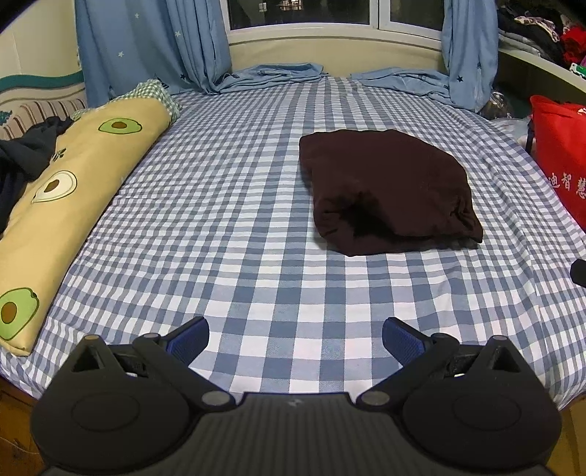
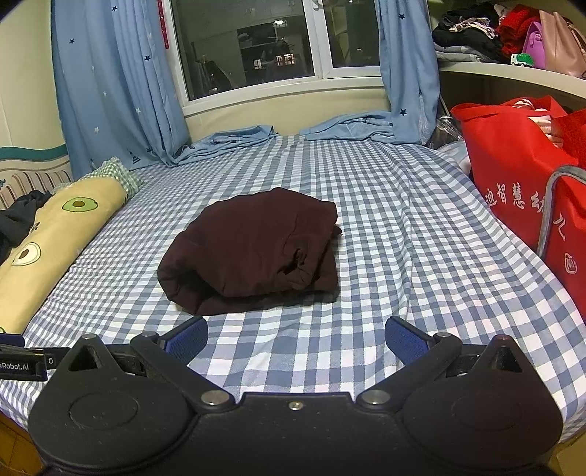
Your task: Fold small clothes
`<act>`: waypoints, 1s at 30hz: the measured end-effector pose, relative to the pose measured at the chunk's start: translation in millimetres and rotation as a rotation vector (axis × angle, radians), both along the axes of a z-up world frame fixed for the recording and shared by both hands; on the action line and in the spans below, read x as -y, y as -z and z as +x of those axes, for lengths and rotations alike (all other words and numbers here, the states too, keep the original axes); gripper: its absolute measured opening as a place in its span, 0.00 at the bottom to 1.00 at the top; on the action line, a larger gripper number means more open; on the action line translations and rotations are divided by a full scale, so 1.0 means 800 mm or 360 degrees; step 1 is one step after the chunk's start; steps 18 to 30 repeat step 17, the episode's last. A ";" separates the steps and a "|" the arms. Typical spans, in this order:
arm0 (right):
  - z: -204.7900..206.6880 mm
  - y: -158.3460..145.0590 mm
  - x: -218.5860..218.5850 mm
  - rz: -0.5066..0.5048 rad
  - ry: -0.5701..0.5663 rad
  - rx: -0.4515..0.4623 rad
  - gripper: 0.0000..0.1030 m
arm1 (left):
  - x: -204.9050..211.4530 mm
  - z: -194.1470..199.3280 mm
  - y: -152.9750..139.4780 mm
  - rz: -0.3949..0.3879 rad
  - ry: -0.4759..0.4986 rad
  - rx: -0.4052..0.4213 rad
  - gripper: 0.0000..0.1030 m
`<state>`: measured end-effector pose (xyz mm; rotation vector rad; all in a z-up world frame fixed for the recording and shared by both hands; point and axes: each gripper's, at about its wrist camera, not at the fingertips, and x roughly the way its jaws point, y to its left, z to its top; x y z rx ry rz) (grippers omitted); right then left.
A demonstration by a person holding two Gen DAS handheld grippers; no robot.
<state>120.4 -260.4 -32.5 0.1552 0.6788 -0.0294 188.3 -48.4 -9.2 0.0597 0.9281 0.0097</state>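
A dark maroon garment (image 1: 388, 190) lies folded into a thick bundle on the blue-and-white checked bed sheet (image 1: 234, 219); in the right wrist view the garment (image 2: 252, 252) sits just ahead of the fingers. My left gripper (image 1: 295, 338) is open over bare sheet, well short of the garment and to its left, with nothing between its blue pads. My right gripper (image 2: 296, 338) is open too, empty, close to the garment's near edge. The left gripper's body (image 2: 22, 360) shows at the left edge of the right wrist view.
A long yellow avocado-print pillow (image 1: 62, 205) lies along the left side, with dark clothes (image 1: 22, 157) beside it. Red fabric bags (image 2: 520, 190) stand at the right edge. Blue curtains (image 2: 117, 84) hang by the window and trail onto the bed's far end. A cluttered shelf (image 2: 505, 33) is at the upper right.
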 end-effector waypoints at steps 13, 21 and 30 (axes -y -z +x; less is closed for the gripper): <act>0.003 0.001 0.005 0.0006 -0.0008 -0.0011 1.00 | 0.002 0.004 0.002 0.0011 0.0019 -0.0001 0.99; 0.005 0.002 0.005 0.0006 -0.0010 -0.0018 1.00 | 0.002 0.005 0.002 0.0024 0.0018 0.0000 0.99; 0.005 0.002 0.005 0.0006 -0.0010 -0.0018 1.00 | 0.002 0.005 0.002 0.0024 0.0018 0.0000 0.99</act>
